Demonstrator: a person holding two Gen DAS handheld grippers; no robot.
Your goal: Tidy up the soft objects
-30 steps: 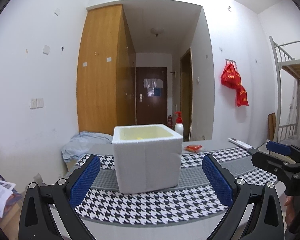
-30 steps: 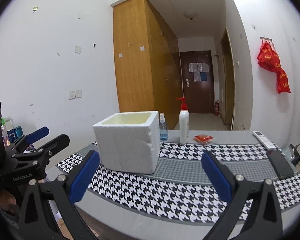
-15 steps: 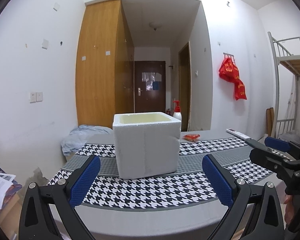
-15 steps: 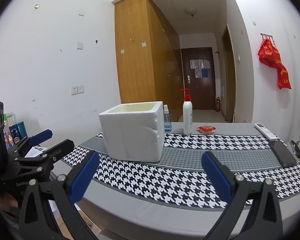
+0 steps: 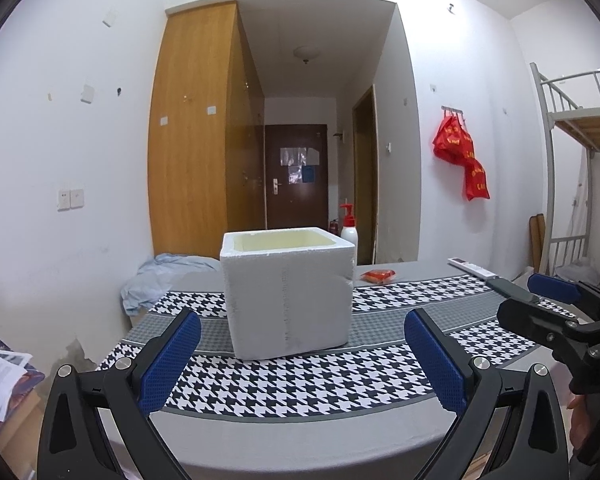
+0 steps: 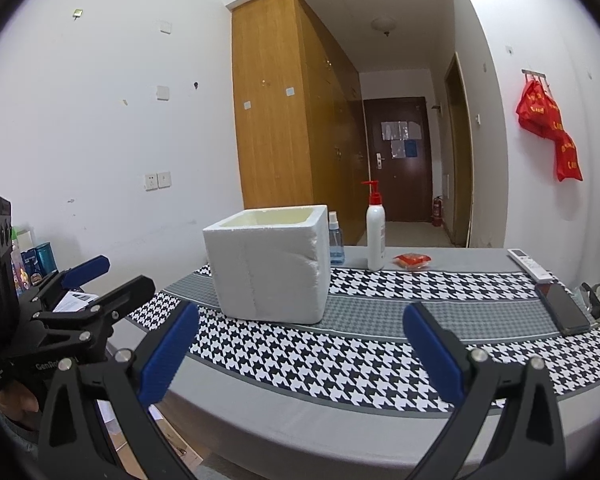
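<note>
A white foam box (image 5: 286, 294) (image 6: 270, 264) with a yellowish inside stands open-topped on the houndstooth cloth of the table (image 5: 300, 384) (image 6: 380, 344); its contents are hidden. A crumpled light-blue cloth (image 5: 168, 276) lies at the table's far left end. My left gripper (image 5: 300, 360) (image 6: 96, 284) is open, held off the table's near edge in front of the box, nothing between its blue pads. My right gripper (image 6: 300, 352) (image 5: 540, 296) is open too, near the front edge, right of the box, empty.
Behind the box stand a white pump bottle (image 6: 375, 236) with a red top and a small blue spray bottle (image 6: 335, 246). A red packet (image 6: 413, 260), a white remote (image 6: 528, 264) and a dark phone (image 6: 562, 308) lie to the right. Papers (image 5: 0, 376) sit low left; a bunk frame (image 5: 572, 168) stands right.
Both grippers have dropped lower and drawn back from the table, so the box's inside is less visible. Both stay open and empty.
</note>
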